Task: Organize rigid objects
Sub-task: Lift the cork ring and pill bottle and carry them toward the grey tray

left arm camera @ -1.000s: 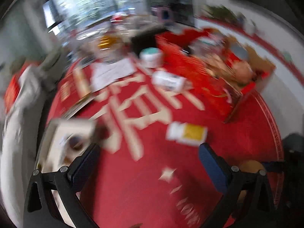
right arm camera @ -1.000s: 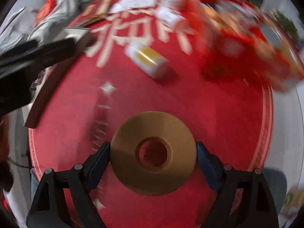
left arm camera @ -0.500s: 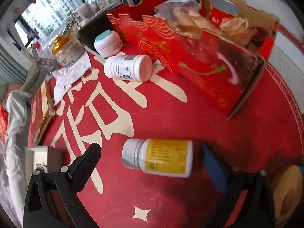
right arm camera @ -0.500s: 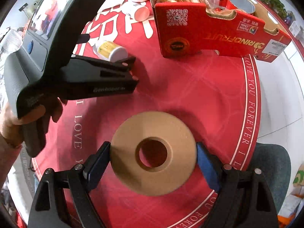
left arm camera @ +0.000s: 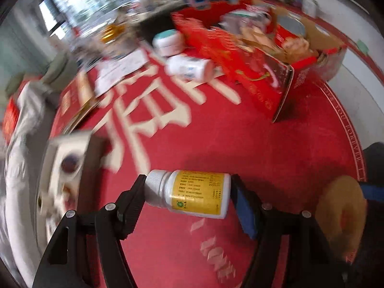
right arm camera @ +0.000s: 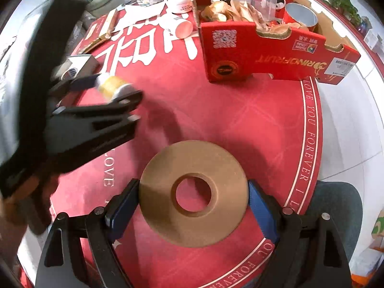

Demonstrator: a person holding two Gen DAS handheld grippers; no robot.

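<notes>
Since half a second ago the left tool (left arm camera: 188, 192) has come down around the yellow-labelled bottle (left arm camera: 192, 195), which then lay loose ahead of wide-open fingers; its jaws are closing, and the bottle lies on its side between them, white cap toward the left finger and base against the blue pad of the right finger. Motion blur leaves it unclear whether both pads press yet. The right tool (right arm camera: 193, 199) is unchanged: it grips the brown tape roll (right arm camera: 192, 175) by its outer rim, both blue pads on it, above the red tabletop (right arm camera: 216, 120).

Taking the red cardboard box (right arm camera: 264, 55) as landmark: the bottle and the left tool sit well to its left and nearer the camera, the tape roll in front of it, well apart. A white bottle (right arm camera: 183, 27) lies just beside the box's left end, with a teal-lidded jar (right arm camera: 180, 2) behind it.
</notes>
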